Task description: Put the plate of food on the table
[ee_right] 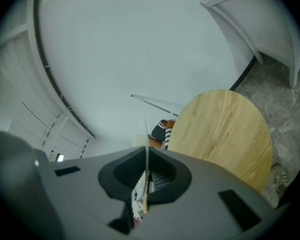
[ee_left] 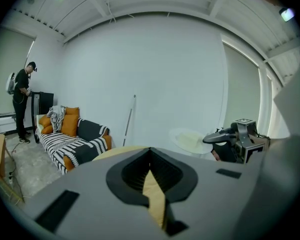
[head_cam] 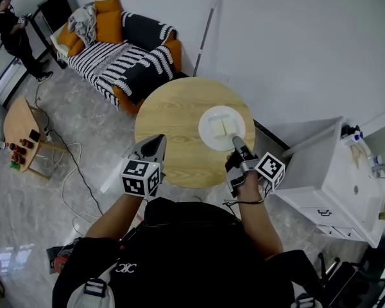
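Observation:
A white plate (head_cam: 221, 128) with pale slabs of food (head_cam: 226, 126) is over the right part of the round wooden table (head_cam: 173, 120). My right gripper (head_cam: 236, 140) is shut on the plate's near rim. In the right gripper view that rim (ee_right: 146, 139) shows edge-on as a thin white line between the jaws, with the table (ee_right: 225, 129) below. Whether the plate rests on the wood I cannot tell. My left gripper (head_cam: 157, 140) hovers over the table's near left edge, shut and holding nothing. The left gripper view shows the plate (ee_left: 190, 140) and the right gripper (ee_left: 215, 138).
A striped sofa (head_cam: 125, 56) with orange cushions stands beyond the table. A person (head_cam: 16, 34) stands at the far left. A white cabinet (head_cam: 333, 172) is close on the right. A low wooden stand (head_cam: 22, 130) and floor cables lie to the left.

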Action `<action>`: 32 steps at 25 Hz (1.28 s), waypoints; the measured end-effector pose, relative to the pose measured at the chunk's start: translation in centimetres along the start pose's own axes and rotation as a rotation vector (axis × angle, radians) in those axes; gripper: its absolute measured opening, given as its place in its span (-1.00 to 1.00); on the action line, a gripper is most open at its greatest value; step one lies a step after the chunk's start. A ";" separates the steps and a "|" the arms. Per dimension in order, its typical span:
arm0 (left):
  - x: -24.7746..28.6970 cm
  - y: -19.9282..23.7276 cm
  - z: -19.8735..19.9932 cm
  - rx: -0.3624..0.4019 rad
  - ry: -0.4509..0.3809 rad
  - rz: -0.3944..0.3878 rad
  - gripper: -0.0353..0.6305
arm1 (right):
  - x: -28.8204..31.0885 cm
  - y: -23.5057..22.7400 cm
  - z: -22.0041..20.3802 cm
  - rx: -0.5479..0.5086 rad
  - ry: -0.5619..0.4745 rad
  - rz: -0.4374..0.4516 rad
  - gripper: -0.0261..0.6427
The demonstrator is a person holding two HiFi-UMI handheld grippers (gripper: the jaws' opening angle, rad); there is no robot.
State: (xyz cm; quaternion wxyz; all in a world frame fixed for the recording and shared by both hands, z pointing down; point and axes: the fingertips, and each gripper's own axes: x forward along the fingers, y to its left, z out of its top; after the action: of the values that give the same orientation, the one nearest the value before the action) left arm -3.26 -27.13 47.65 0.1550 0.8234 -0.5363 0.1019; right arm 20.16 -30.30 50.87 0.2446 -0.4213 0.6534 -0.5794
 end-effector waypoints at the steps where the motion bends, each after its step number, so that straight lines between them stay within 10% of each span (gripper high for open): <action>1: 0.2 0.1 -0.1 -0.001 0.005 0.000 -0.87 | 0.3 -0.1 0.1 0.000 0.004 -0.001 -0.87; 32: 4.1 6.2 1.3 -0.018 0.057 -0.110 -0.87 | 5.5 -11.9 -3.0 0.064 0.017 -0.055 -0.87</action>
State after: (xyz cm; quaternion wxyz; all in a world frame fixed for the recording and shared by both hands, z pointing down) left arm -7.26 -33.48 48.69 0.1829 0.8470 -0.4864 0.1120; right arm 18.05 -32.87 63.92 0.2366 -0.4262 0.6248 -0.6099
